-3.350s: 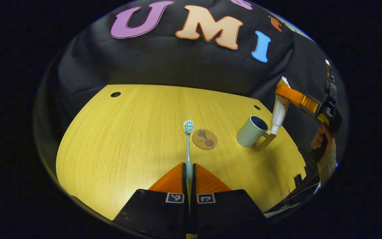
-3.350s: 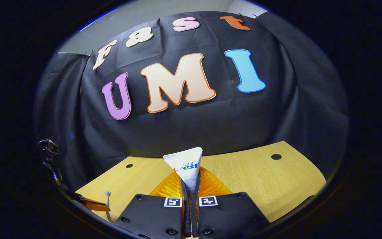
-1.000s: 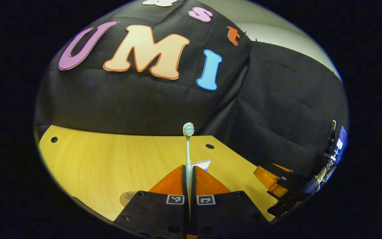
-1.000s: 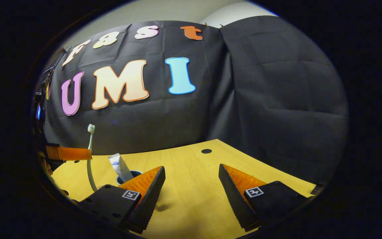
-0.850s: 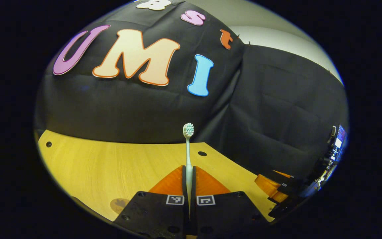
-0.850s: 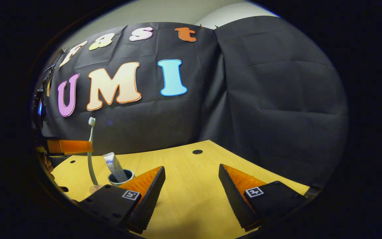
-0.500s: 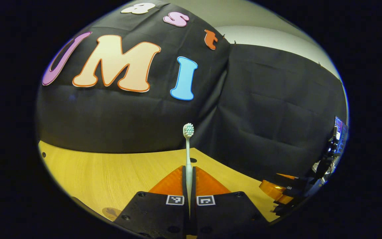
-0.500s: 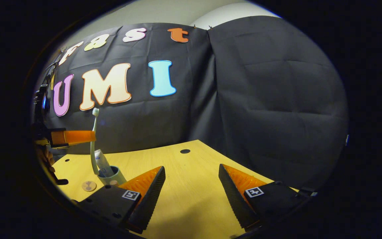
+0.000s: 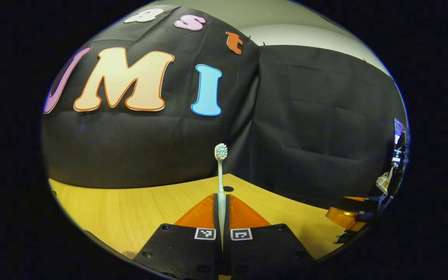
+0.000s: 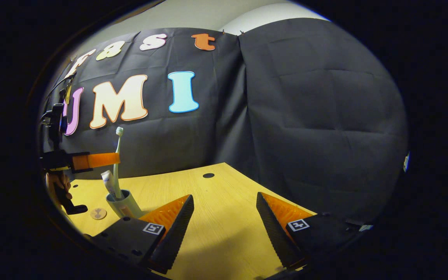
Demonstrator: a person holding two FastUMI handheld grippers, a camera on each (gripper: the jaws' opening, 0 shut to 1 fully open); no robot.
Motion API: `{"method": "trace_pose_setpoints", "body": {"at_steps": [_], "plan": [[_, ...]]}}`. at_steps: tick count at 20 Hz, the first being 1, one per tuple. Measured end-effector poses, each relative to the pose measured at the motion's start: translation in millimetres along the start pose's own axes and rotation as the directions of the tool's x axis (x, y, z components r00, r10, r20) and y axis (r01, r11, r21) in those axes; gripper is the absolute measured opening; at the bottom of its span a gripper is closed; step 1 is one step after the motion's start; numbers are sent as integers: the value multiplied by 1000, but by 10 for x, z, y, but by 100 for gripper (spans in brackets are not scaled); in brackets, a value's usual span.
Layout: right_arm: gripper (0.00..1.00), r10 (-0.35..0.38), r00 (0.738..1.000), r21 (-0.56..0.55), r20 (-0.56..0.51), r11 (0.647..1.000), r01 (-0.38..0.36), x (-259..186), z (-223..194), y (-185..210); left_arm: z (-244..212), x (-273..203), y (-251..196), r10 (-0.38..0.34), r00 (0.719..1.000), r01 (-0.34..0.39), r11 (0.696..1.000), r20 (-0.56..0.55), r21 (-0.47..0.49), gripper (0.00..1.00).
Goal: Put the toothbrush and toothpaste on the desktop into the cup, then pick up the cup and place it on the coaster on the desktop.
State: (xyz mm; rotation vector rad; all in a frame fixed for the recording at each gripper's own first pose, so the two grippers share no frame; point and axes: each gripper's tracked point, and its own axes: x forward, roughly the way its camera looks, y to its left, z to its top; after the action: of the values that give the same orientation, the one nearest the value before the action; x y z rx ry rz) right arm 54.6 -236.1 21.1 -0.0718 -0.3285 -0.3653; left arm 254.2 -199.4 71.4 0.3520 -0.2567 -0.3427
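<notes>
Left claw (image 9: 221,202) clamped on toothbrush (image 9: 220,171), bristles up, handle upright betw. both fingers. From right gripper view, left claw (image 10: 107,159) holds brush w/ lower end inside cup (image 10: 125,204), toothpaste (image 10: 108,181) leaning in cup too. Coaster (image 10: 98,213) just beside cup on table (image 10: 216,217). Right claw (image 10: 224,217) spread wide, holding nothing. Vs 0.5 s ago: brush end lower, now in cup; cup sits farther from right claw.

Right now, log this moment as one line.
left gripper: shut on toothbrush, handle end in cup | right gripper: open | toothpaste: in cup | coaster: bare
</notes>
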Motion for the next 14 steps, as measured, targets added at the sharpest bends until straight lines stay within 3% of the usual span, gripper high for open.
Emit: {"method": "trace_pose_setpoints", "body": {"at_steps": [3,7,9,10,14], "plan": [[99,-14,1000,-28,-5,1000,14,-18,8,-27,-137,51,21,16,1000,-15,1000,-24,27,0],[96,-20,1000,-42,-15,999,19,-10,-30,-98,-154,56,44,25,1000,-25,999,-16,37,0],[100,-20,1000,-33,-9,999,19,-10,-1,-100,-129,54,78,34,999,-33,998,-11,51,1],[96,-21,1000,-31,-6,999,21,-11,14,-98,-154,36,76,36,999,-35,998,-14,61,1],[96,-24,1000,-31,-11,999,24,-4,-8,-103,-150,2,88,42,999,-41,997,-10,59,5]]}}
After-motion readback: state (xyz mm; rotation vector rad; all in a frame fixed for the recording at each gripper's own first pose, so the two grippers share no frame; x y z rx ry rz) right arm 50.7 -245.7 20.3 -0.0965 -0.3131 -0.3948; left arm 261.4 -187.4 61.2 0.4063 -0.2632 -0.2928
